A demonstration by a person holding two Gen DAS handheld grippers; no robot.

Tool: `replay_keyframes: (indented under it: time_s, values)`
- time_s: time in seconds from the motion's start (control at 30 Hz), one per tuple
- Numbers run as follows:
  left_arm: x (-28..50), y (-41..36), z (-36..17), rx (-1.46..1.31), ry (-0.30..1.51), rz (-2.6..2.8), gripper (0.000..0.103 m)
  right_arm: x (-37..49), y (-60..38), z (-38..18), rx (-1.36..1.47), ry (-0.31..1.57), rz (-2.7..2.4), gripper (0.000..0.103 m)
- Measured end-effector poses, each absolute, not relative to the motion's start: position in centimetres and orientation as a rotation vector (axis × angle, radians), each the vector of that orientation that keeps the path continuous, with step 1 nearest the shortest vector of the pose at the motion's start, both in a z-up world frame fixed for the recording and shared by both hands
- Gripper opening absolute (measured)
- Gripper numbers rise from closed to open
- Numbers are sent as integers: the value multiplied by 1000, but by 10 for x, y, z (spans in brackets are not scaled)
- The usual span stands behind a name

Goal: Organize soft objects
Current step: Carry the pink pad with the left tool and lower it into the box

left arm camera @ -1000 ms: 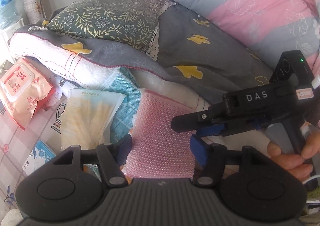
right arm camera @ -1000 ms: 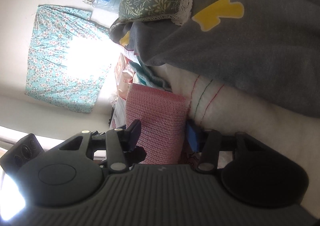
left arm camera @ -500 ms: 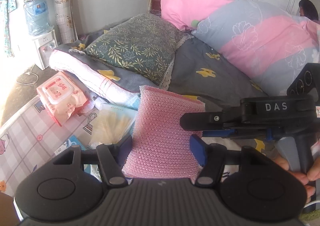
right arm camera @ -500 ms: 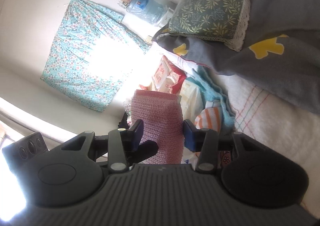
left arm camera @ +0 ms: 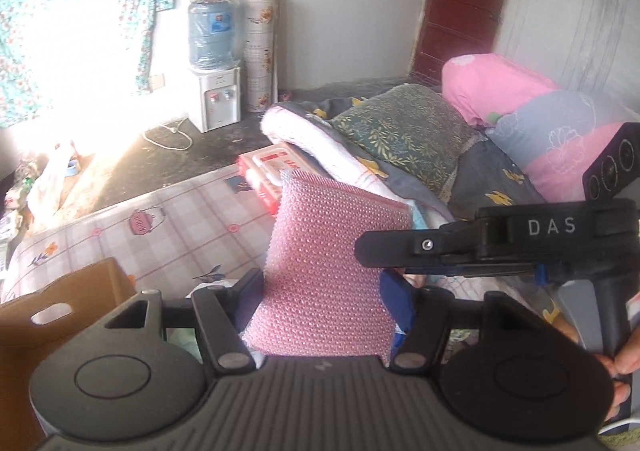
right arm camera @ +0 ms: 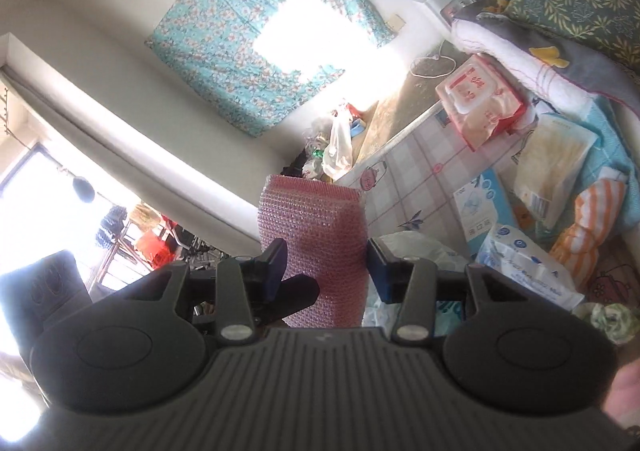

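In the left wrist view a cardboard box (left arm camera: 68, 303) sits lower left. The wipes pack (left arm camera: 266, 171) lies mid-frame on the bed sheet (left arm camera: 180, 227), the pillow (left arm camera: 404, 131) right of it (water dispenser (left arm camera: 216, 91) behind, upper centre).

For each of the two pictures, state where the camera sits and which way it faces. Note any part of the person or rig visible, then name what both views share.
Left wrist: sits on the left gripper, faces across the bed towards the water dispenser and door; shows the right gripper and a hand.
Right wrist: sits on the right gripper, rolled, faces the curtained window; shows the left gripper at lower left.
Shared: the pink textured pad both clamp, wet wipes pack, leaf-print pillow.
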State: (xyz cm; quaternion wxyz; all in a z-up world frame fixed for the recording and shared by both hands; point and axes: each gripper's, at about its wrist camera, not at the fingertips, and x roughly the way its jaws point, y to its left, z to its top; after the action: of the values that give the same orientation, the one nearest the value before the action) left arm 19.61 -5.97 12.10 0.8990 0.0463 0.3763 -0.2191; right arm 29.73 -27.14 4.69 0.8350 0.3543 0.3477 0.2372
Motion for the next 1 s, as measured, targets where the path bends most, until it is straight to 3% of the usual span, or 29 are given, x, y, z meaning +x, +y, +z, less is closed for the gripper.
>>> replay_keyframes:
  time_s: [0.23,0.53,1.0]
  values:
    - [204,50,110,-22,864,-199,65,328,-140,56,667,889,687,44]
    - [246,154,52,-232,976,-73,65,391,-18,18,586,1090,743,44]
    - [306,186,-46,-329,1165,-6,64,453,-20,-12,463,1022,651,48]
